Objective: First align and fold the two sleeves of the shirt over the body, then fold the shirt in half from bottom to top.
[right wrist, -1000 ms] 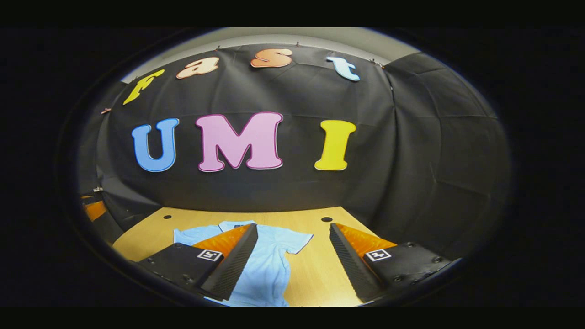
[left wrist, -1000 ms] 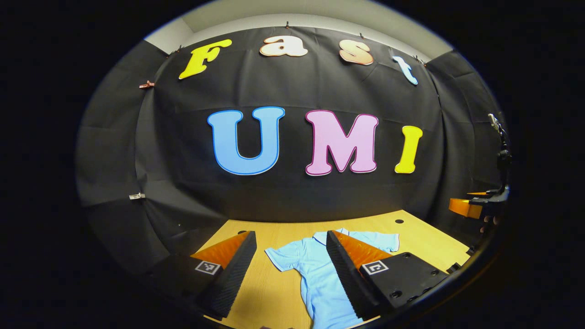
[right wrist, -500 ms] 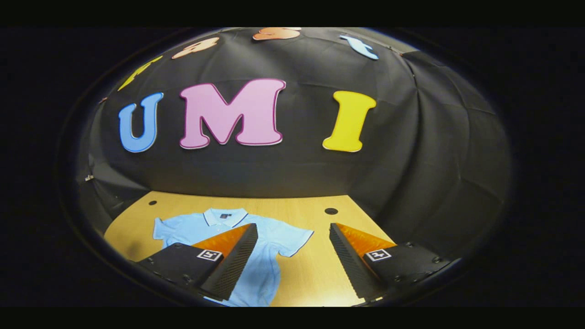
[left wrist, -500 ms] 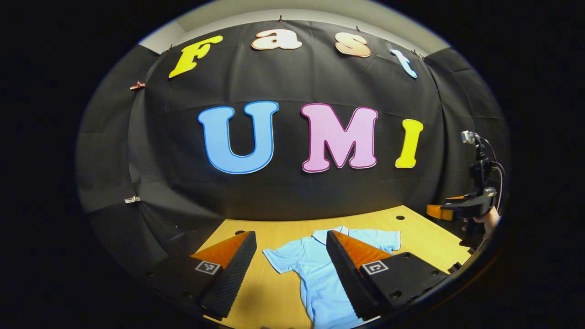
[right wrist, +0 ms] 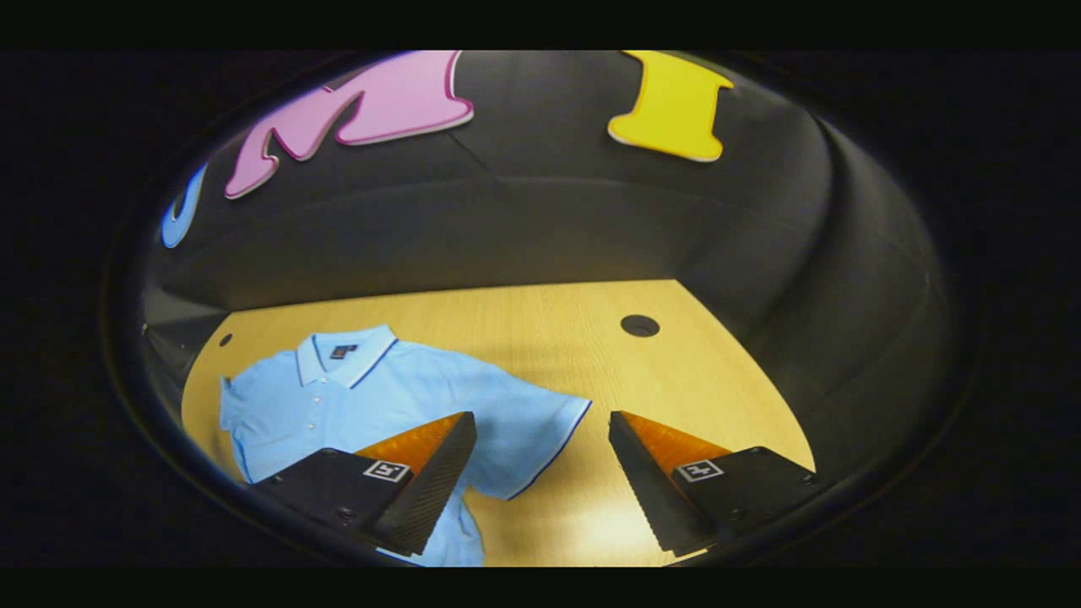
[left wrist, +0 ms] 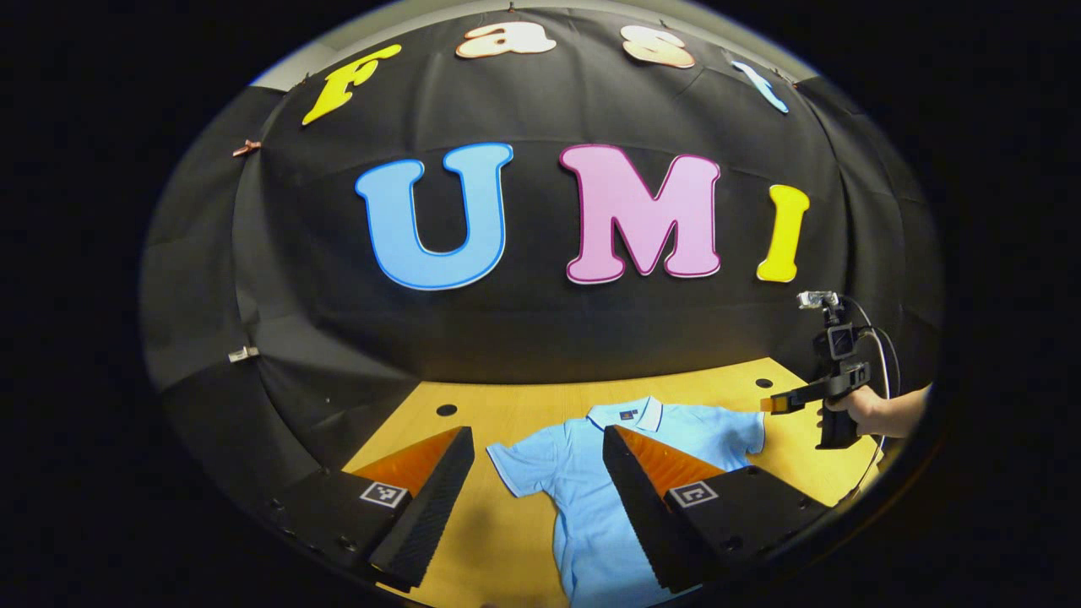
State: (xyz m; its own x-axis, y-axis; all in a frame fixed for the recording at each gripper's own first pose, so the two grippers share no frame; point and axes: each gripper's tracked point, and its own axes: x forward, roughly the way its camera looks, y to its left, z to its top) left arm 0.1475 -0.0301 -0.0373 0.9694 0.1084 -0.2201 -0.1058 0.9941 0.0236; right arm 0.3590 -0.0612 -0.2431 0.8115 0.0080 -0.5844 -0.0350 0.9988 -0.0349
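Shirt (right wrist: 355, 405) flat on worktop (right wrist: 591, 338), sleeves unfolded. Right tool (right wrist: 540, 439) spread above right sleeve (right wrist: 532, 422); left tool (left wrist: 536, 452) spread, empty. Pinch each sleeve hem, fold inward evenly.

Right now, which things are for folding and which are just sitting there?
For the job:
- light blue shirt, lying flat and unfolded, sleeves spread
- left gripper, open above the shirt
- right gripper, open near one sleeve

Just there:
- wooden table under the shirt
- round holes in the table
- black cloth wall behind
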